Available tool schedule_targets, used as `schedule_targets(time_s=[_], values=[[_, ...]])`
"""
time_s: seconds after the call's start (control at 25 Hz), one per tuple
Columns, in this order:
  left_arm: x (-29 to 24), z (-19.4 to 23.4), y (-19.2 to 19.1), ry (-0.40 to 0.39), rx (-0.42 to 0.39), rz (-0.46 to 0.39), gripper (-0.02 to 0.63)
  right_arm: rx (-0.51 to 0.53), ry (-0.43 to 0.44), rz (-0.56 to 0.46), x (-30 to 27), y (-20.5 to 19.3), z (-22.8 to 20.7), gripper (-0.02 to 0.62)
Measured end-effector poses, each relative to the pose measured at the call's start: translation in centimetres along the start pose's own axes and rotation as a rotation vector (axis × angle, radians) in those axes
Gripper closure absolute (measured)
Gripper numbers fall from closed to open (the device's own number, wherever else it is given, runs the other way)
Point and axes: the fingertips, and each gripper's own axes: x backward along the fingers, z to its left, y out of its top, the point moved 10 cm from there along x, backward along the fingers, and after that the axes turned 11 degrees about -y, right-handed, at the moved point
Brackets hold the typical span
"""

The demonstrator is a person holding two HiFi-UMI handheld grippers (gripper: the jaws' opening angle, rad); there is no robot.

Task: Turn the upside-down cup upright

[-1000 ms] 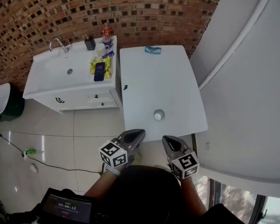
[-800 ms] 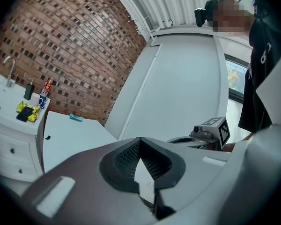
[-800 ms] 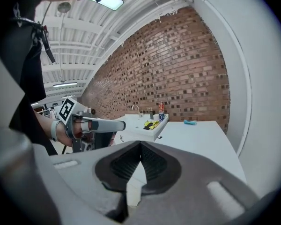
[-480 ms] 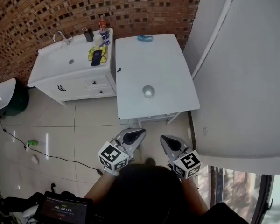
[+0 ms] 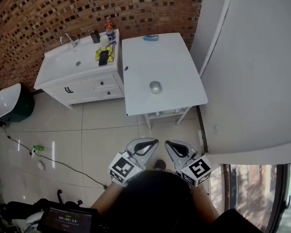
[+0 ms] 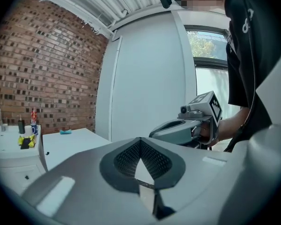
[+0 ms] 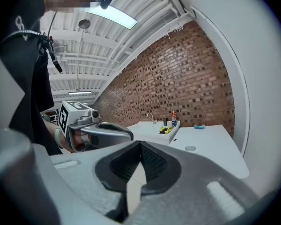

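Head view: the cup (image 5: 155,87) stands on the white table (image 5: 177,62), twelve o'clock of the left gripper (image 5: 152,141) and right gripper (image 5: 168,143), each with jaws together, empty.

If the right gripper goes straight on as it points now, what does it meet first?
Most likely the near edge of the table, short of the cup; only floor lies between. The right gripper is shut and empty. Depth is unclear.
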Motion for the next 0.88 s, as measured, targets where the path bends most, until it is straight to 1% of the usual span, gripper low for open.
schedule_targets(time_s=[0.08, 0.24, 0.44, 0.6, 0.76, 0.88], values=[[1.2, -1.7, -0.1, -0.008, -0.002, -0.005, 0.592, 0.013, 0.005, 0.000, 1.1, -0.2, 1.8, 0.604], [3.6, -3.4, -0.6, -0.020, 0.004, -0.011, 0.592, 0.053, 0.040, 0.003, 1.6, 0.3, 5.1, 0.604], [7.6, -5.8, -2.0, -0.051, 0.033, 0.000, 0.592, 0.039, 0.049, 0.040, 2.2, -0.9, 9.8, 0.604], [10.7, -7.6, -2.7, -0.075, 0.048, -0.001, 0.592, 0.060, 0.058, 0.062, 2.8, -0.9, 13.6, 0.604], [11.5, -9.1, -4.1, -0.084, 0.054, 0.005, 0.592, 0.086, 0.064, 0.062, 3.8, -2.0, 15.4, 0.604], [11.6, -10.3, -4.2, -0.093, 0.041, -0.001, 0.592, 0.090, 0.062, 0.063, 4.9, -2.6, 16.2, 0.604]])
